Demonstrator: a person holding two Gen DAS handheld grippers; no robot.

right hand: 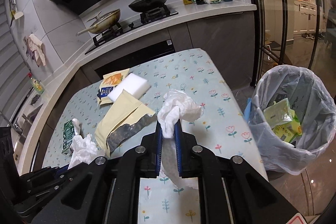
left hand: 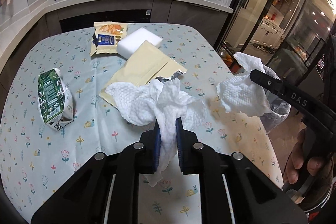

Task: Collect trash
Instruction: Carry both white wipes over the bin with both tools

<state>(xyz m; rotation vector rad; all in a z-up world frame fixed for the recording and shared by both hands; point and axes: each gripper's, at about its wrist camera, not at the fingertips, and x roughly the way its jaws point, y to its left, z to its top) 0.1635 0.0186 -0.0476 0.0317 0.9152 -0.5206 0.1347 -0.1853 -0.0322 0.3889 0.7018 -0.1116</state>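
White crumpled paper towel [left hand: 168, 110] is sitting pinched between the closed blue pads of the left gripper [left hand: 168, 131] above the flowered tablecloth [left hand: 52, 140], while the right gripper [right hand: 169, 131] is clamping another tissue wad [right hand: 178, 110], the lined trash bin [right hand: 294, 119] standing beyond the table edge.

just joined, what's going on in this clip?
A person is clearing trash off a floral-clothed table with a handheld gripper in each hand. The left gripper is shut on a crumpled white paper towel, and the right gripper is shut on another one, both held above the table. A lined trash bin with some wrappers inside stands off the table's right edge. A green carton, a snack packet, a white sponge and a torn beige pouch lie on the table.
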